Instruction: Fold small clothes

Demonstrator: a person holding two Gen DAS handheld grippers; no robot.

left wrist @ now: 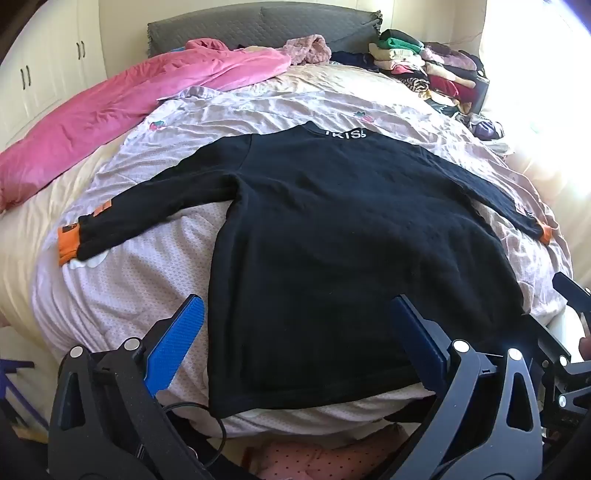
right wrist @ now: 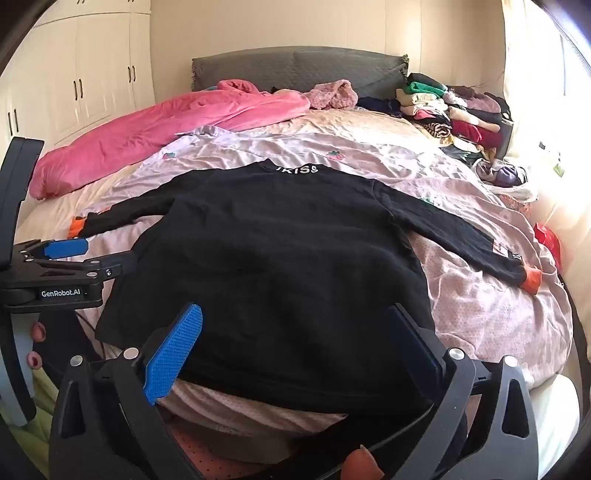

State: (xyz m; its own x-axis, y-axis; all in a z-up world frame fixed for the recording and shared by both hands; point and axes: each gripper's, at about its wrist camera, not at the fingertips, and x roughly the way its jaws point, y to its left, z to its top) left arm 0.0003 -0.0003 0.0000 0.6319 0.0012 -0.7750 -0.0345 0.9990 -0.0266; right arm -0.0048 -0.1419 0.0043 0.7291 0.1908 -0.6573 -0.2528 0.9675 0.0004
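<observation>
A small black long-sleeved top (left wrist: 325, 236) lies flat on the bed, collar with white letters at the far end, both sleeves spread out with orange cuffs (left wrist: 68, 245). It also shows in the right wrist view (right wrist: 273, 266). My left gripper (left wrist: 295, 314) is open, its blue pads astride the hem near the front left. My right gripper (right wrist: 295, 325) is open over the hem's right part. The left gripper also shows from the side in the right wrist view (right wrist: 70, 254). Neither holds anything.
The bed has a wrinkled pale pink sheet (left wrist: 258, 110). A pink duvet (left wrist: 122, 110) lies at the far left. A pile of folded clothes (left wrist: 424, 66) sits at the far right by the grey headboard (left wrist: 258, 26). White wardrobes (right wrist: 85, 81) stand left.
</observation>
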